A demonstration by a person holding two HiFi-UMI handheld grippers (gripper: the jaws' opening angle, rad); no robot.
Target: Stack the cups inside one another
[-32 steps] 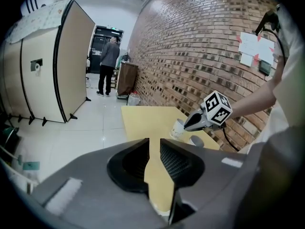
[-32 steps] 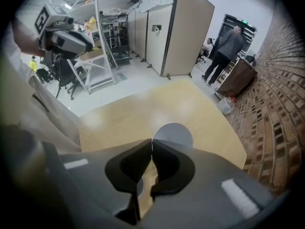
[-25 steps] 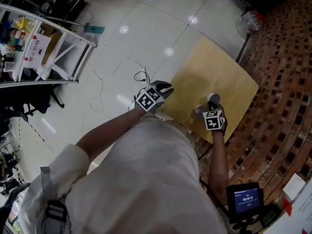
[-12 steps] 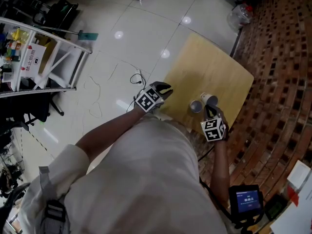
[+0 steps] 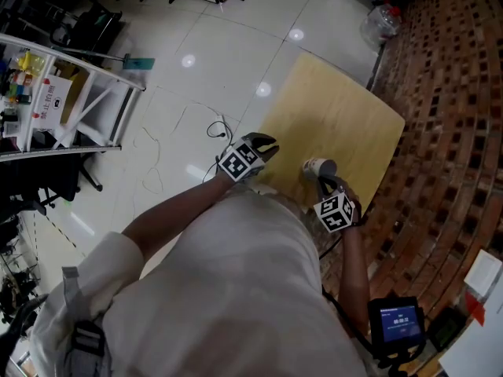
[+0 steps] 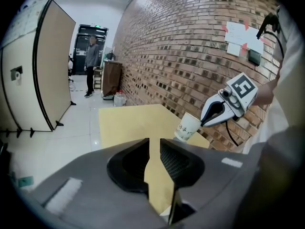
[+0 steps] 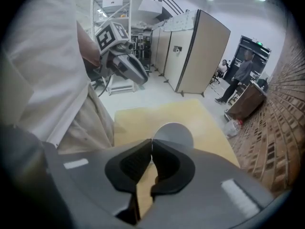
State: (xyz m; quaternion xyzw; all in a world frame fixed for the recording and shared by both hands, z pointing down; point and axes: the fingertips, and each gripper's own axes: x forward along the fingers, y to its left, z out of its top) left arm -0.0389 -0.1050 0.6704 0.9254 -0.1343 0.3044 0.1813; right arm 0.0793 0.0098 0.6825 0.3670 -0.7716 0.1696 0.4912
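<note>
A wooden table (image 5: pixel 346 124) fills the middle right of the head view, with a brick wall (image 5: pixel 448 93) on its right and a tiled floor (image 5: pixel 212 61) on its left

The left gripper (image 5: pixel 266 143) hangs over the table's near left edge. Its own view shows the jaws parted with only bare tabletop in the gap, so it is released and empty

The right gripper (image 5: pixel 324 185) is at the table's near side, clenched on the rim of a white paper cup (image 5: pixel 317 167). The cup wall is pinched between the pads. The left gripper view shows the cup tilted and lifted off the tabletop

A grey sliver (image 6: pixel 181 138) just under the cup may be a second cup; we cannot tell

Progress, our judgement: one cup is picked up and in hand, and no nesting is seen yet. Left to do: bring it over the other cup, lower it in, release
</note>
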